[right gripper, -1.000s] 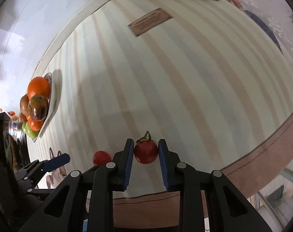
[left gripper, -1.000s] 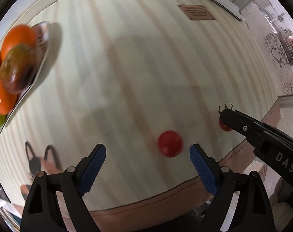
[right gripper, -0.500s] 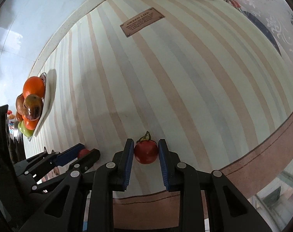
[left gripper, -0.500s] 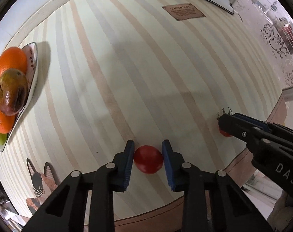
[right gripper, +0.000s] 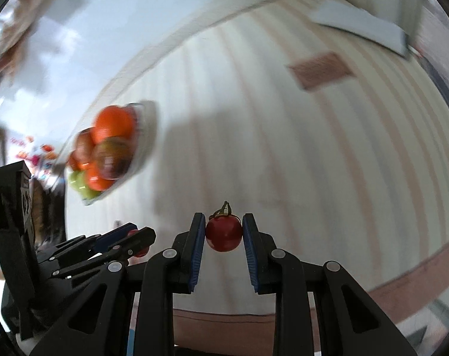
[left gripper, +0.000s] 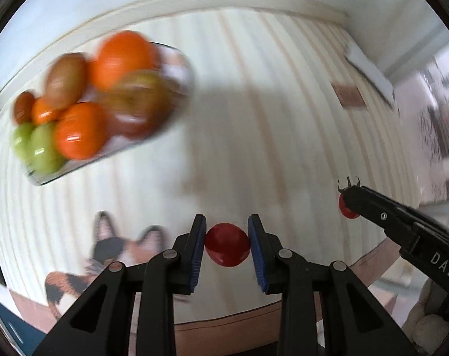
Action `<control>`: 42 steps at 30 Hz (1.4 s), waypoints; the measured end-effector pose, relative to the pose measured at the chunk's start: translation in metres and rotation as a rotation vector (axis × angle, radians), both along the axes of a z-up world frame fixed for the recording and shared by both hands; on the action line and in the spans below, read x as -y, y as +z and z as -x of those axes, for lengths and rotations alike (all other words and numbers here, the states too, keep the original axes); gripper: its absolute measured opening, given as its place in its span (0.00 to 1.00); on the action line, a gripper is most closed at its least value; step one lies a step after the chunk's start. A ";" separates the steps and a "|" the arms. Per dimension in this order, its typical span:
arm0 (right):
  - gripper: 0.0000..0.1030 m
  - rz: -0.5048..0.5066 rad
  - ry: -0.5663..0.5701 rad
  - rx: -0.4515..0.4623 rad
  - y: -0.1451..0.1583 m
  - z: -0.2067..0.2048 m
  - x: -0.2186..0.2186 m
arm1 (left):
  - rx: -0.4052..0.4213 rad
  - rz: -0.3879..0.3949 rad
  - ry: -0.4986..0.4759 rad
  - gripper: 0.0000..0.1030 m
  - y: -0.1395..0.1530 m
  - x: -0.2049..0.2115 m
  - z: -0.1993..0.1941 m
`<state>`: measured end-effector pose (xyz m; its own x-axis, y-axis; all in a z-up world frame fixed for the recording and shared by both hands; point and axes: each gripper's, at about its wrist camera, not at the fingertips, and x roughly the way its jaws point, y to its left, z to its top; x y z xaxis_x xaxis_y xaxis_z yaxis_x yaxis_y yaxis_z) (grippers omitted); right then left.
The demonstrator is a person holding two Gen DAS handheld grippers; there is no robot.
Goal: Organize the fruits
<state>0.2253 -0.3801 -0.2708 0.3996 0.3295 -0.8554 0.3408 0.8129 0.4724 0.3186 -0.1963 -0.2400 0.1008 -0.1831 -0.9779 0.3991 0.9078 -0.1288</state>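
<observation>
My left gripper (left gripper: 227, 244) is shut on a smooth red cherry tomato (left gripper: 227, 249) and holds it above the striped tablecloth. My right gripper (right gripper: 223, 234) is shut on a red cherry tomato with a green stem (right gripper: 223, 233); it also shows at the right of the left wrist view (left gripper: 347, 204). A glass dish (left gripper: 177, 59) piled with oranges, green fruits and brownish fruits sits at the upper left, blurred by motion. The dish also shows in the right wrist view (right gripper: 145, 124), at the left.
A brown label (left gripper: 349, 95) and a white folded cloth (left gripper: 369, 74) lie far right on the tablecloth. A cat picture (left gripper: 105, 246) is printed near the cloth's front edge. The left gripper body (right gripper: 76, 246) fills the right wrist view's lower left.
The left gripper closed on the smooth tomato and lifted it. Both grippers now swing toward the fruit dish, which has shifted toward the middle of both views. The right gripper keeps its tomato.
</observation>
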 end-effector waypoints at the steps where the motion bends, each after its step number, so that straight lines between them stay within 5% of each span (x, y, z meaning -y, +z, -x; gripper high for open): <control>1: 0.27 -0.007 0.021 0.012 0.004 -0.008 -0.008 | 0.008 0.007 0.024 0.26 0.003 -0.012 0.005; 10: 0.27 -0.045 0.268 0.109 0.038 -0.085 -0.108 | 0.065 0.040 0.271 0.26 0.044 -0.127 -0.042; 21: 0.27 0.048 0.473 0.127 0.020 -0.148 -0.216 | 0.027 0.030 0.414 0.26 0.022 -0.214 -0.098; 30: 0.27 0.100 0.517 0.108 0.002 -0.169 -0.252 | -0.081 0.078 0.444 0.26 -0.016 -0.227 -0.112; 38: 0.30 0.180 0.565 0.142 -0.004 -0.172 -0.270 | -0.077 0.153 0.471 0.27 -0.023 -0.226 -0.113; 42: 0.51 0.177 0.578 0.161 -0.001 -0.167 -0.275 | -0.066 0.122 0.478 0.45 -0.022 -0.226 -0.112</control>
